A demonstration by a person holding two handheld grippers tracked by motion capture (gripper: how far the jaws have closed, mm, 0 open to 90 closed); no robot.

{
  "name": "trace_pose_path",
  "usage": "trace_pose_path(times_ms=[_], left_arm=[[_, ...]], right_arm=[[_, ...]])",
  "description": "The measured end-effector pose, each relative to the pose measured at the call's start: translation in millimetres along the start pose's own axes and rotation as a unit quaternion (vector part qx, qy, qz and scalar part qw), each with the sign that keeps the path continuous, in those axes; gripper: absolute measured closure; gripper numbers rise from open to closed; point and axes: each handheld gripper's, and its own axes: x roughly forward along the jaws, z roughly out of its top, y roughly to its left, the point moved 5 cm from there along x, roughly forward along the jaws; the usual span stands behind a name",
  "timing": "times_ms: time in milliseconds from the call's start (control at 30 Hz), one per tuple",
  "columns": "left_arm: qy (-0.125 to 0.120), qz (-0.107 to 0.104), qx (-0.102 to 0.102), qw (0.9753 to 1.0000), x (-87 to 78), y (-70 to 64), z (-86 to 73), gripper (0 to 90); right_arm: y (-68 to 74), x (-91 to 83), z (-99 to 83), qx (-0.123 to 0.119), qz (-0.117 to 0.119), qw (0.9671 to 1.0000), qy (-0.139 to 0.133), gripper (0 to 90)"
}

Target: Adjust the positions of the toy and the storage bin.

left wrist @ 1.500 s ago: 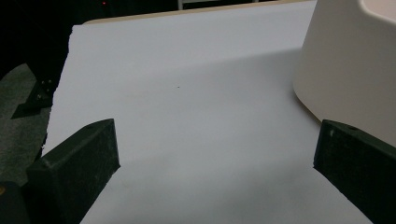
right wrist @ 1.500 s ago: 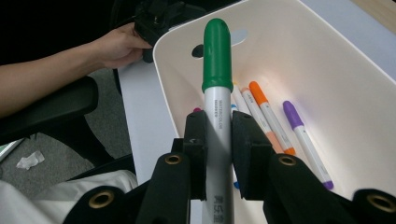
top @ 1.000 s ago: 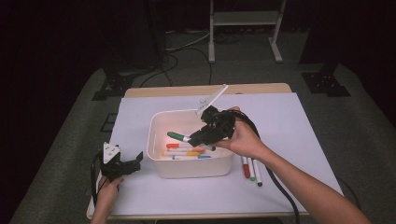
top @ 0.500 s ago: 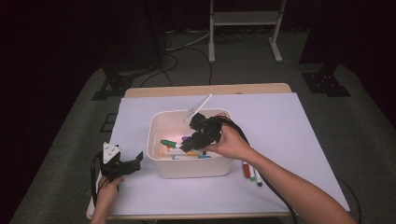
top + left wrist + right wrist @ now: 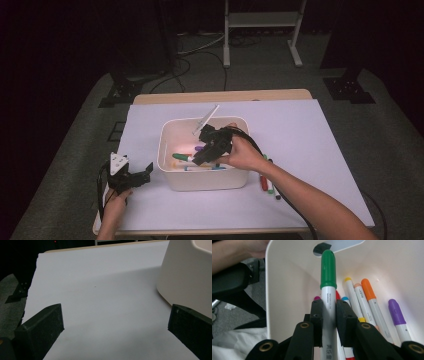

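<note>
While the right gripper (image 5: pixel 200 156) is hanging over the white plastic bin (image 5: pixel 170 136) at the centre of the high view, lowering before release should keep things quiet. Lower left, the left gripper (image 5: pixel 115 337) is idling with jaws spread wide. Centre frame in the right gripper view, both jaws are pinching the green-capped white marker (image 5: pixel 328 290) above loose markers (image 5: pixel 364 300); opening slowly is advisable.

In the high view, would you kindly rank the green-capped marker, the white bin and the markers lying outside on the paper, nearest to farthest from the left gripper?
1. White bin: its near-left wall lies just right of the left gripper.
2. Green-capped marker: inside the bin, held by the right gripper.
3. Loose markers: on the paper beyond the bin's right side.
</note>
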Motion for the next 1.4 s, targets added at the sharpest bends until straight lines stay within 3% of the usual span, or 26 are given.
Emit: trace_pose_path(times_ms=[233,400,567,833,967,1167,1400], left_arm=[[-0.001,0.001,-0.001,1.0000,0.2,0.1,0.0,0.0],[-0.001,0.000,0.000,1.0000,0.0,0.3,0.1,0.0],[0.000,0.000,-0.001,1.0000,-0.2,0.1,0.0,0.0],[0.000,0.001,-0.001,1.0000,0.0,0.2,-0.1,0.0],[0.000,0.001,-0.001,1.0000,0.1,0.1,0.0,0.0],[0.001,0.001,0.002,1.0000,-0.1,0.1,-0.1,0.0],[0.001,0.001,0.003,1.0000,-0.3,0.0,-0.1,0.0]], right_arm=[[-3.1,8.7,-2.6,-0.005,-0.001,0.9997,0.025,75.0],[-3.2,12.7,-4.1,-0.010,-0.001,0.9993,0.036,69.1],[-1.2,6.5,-2.5,-0.009,-0.005,0.9997,0.023,67.9],[-0.2,-27.9,-4.2,0.000,-0.011,0.9997,-0.022,65.2],[0.2,-53.6,-11.8,0.008,-0.022,0.9986,-0.048,63.4],[-3.4,-88.6,-33.2,0.026,-0.043,0.9956,-0.079,60.2],[-12.1,-117.4,-72.9,0.065,-0.070,0.9901,-0.103,57.8]])
